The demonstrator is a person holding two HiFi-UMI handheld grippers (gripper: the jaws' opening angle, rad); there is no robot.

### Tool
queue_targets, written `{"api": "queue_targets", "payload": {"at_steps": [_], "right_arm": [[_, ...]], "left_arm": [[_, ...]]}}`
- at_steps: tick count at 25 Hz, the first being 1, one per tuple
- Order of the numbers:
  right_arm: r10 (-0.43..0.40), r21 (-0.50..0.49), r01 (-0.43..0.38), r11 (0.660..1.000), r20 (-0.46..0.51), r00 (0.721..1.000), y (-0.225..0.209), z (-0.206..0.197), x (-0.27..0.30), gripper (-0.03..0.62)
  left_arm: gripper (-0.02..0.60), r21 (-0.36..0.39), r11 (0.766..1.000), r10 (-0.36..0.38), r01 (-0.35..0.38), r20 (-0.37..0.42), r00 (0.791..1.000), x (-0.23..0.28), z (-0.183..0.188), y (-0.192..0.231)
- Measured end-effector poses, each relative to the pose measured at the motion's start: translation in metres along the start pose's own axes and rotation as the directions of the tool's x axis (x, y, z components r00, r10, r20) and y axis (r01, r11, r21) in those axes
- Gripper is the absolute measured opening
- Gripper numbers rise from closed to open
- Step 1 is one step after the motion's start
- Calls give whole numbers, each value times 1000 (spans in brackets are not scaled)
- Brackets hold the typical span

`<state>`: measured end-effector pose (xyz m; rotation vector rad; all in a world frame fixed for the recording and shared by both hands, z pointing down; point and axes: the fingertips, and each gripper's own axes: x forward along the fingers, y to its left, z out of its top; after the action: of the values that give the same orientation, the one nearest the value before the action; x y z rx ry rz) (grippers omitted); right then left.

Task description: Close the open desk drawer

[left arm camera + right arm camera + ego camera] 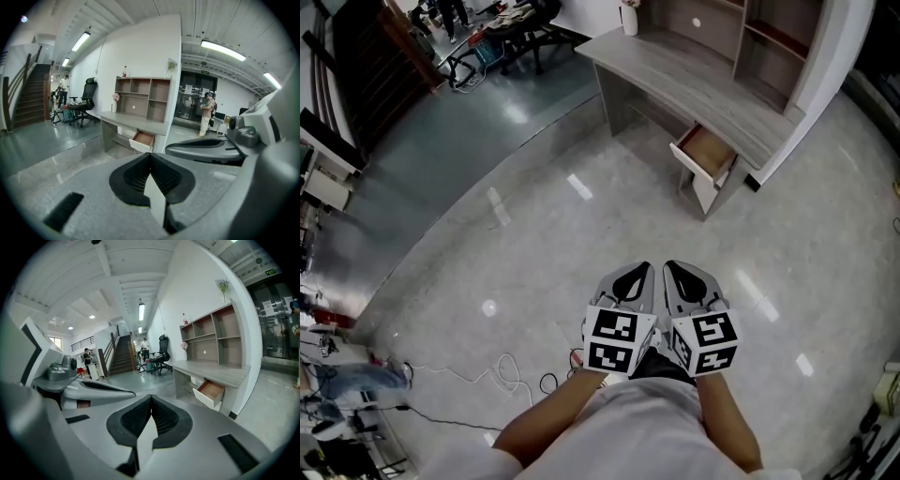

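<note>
A grey wooden desk (675,70) stands against the far wall, with its white-fronted drawer (705,155) pulled out and showing a brown inside. The open drawer (142,139) also shows in the left gripper view, and the drawer (210,392) shows right of centre in the right gripper view. My left gripper (643,267) and right gripper (669,266) hang side by side over the floor, well short of the desk. Both are shut with nothing between their pads.
A shelf unit (769,37) sits on the desk's right end. A black office chair (525,28) stands far left of the desk. Cables (502,375) trail on the glossy floor near my feet. A staircase (123,355) rises at the back, and people stand far off.
</note>
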<state>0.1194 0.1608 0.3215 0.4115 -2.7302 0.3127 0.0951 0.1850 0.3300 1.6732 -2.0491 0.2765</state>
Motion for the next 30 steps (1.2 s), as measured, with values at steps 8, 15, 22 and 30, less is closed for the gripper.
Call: {"api": "queue_targets", "payload": {"at_steps": [8, 15, 22, 30], "right_arm": [[-7, 30, 6, 1000, 35, 999, -39, 33, 45, 1], [-33, 33, 32, 999, 41, 999, -60, 45, 71, 1], [-118, 51, 116, 992, 28, 993, -90, 50, 104, 1], [-257, 137, 256, 957, -5, 966, -121, 60, 173, 1]], "left_arm": [[3, 4, 1000, 14, -14, 7, 1000, 47, 38, 24], [3, 32, 999, -23, 22, 25, 999, 77, 62, 32], [3, 35, 994, -100, 100, 13, 995, 123, 75, 53], [3, 92, 966, -239, 242, -48, 970, 188, 98, 100]]}}
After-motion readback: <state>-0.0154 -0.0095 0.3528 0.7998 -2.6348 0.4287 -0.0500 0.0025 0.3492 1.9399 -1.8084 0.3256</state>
